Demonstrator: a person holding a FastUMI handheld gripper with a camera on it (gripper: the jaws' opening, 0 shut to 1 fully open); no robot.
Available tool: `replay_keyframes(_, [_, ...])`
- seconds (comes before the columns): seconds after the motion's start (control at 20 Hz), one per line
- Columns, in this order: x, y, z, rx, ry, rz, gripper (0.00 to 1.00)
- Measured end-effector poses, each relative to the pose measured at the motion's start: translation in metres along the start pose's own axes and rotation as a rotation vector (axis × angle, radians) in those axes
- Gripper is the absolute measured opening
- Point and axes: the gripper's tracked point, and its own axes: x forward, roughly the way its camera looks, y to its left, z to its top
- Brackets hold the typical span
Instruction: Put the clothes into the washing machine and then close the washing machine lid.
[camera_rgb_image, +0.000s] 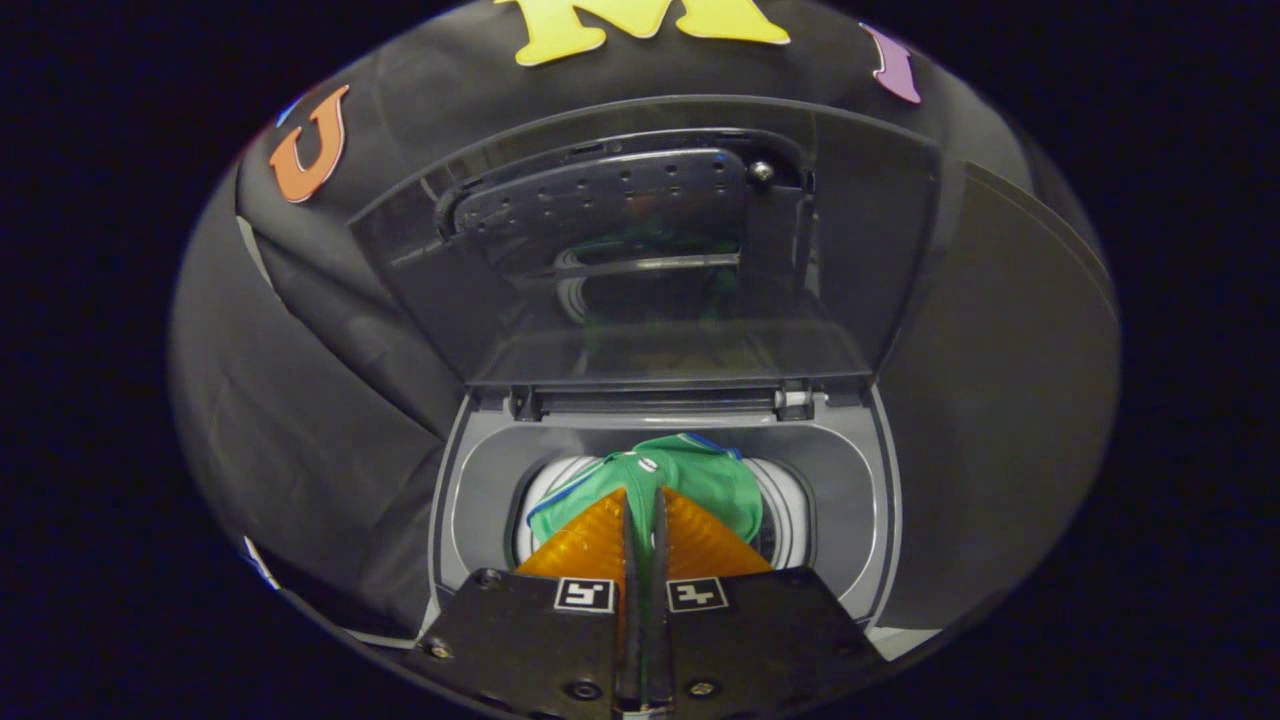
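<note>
- The tool (641, 500) is the nearest thing; its two fingers (590, 545) reach forward, side by side, over the opening of the washing machine (470, 480).
- The fingers are pressed almost together, with only a thin slit between them, and green fabric shows in this slit near the tips.
- The tool pinches the green garment (700, 475) at the tips; both fingers seem to press on the cloth.
- The green garment has a thin blue edge and a small white tag near the tips of the fingers.
- The garment is bunched up just ahead of the fingers and spreads to both sides of them, more to the right side.
- It is over the round mouth of the drum (785, 510), and its far part comes near the back rim of the opening; I cannot tell if it already rests inside the drum or hangs from the tool.
- The drum is pale with ribbed walls, and it shows beside the garment on the left and on the right.
- The grey top frame of the machine goes around the drum opening.
- The lid (640, 250) is open and stands upright beyond the garment, on its hinge (650, 400) at the back edge of the machine.
- The lid is dark and see-through, and it carries a dark inner plate with small holes.
- Behind the machine hangs the black cloth wall (300, 380) of the booth.
</note>
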Motion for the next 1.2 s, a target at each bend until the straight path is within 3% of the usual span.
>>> replay_keyframes(0.15, [0.011, 0.003, -0.017, -0.035, 0.082, 0.036, 0.07])
replay_keyframes(0.25, [0.012, 0.004, -0.027, -0.052, 0.114, 0.052, 0.17])
replay_keyframes(0.4, [0.011, -0.001, -0.029, -0.058, 0.107, 0.033, 0.86])
replay_keyframes(0.8, [-0.030, 0.015, 0.010, -0.151, 0.014, 0.097, 0.83])
replay_keyframes(1.2, [-0.114, 0.054, 0.139, -0.199, -0.216, 0.173, 0.83])
